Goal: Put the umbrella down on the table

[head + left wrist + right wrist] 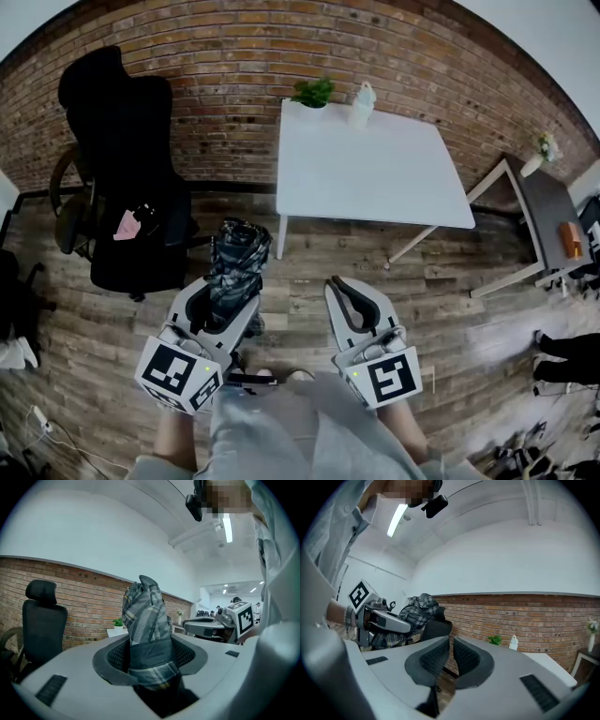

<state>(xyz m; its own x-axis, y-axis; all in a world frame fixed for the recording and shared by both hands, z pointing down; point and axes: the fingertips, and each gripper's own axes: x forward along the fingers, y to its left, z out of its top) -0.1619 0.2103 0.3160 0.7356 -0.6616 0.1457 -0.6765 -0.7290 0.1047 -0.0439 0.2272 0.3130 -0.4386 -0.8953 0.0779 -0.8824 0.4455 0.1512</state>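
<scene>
A folded grey plaid umbrella (pixel 234 255) stands upright between the jaws of my left gripper (pixel 223 298), which is shut on its lower part. In the left gripper view the umbrella (pixel 147 625) fills the gap of the left gripper (pixel 151 654) and rises above it. My right gripper (pixel 343 287) hangs beside it, shut and empty; its pads (pixel 436 657) nearly meet. From the right gripper view the umbrella (pixel 414 612) shows at the left in the left gripper (pixel 379 619). The white table (pixel 375 173) stands ahead, apart from both grippers.
A small potted plant (pixel 314 92) and a white bottle (pixel 362 103) sit at the table's far edge by the brick wall. A black office chair (pixel 122 178) stands at the left. A grey desk (pixel 548 202) is at the right. Wooden floor lies below.
</scene>
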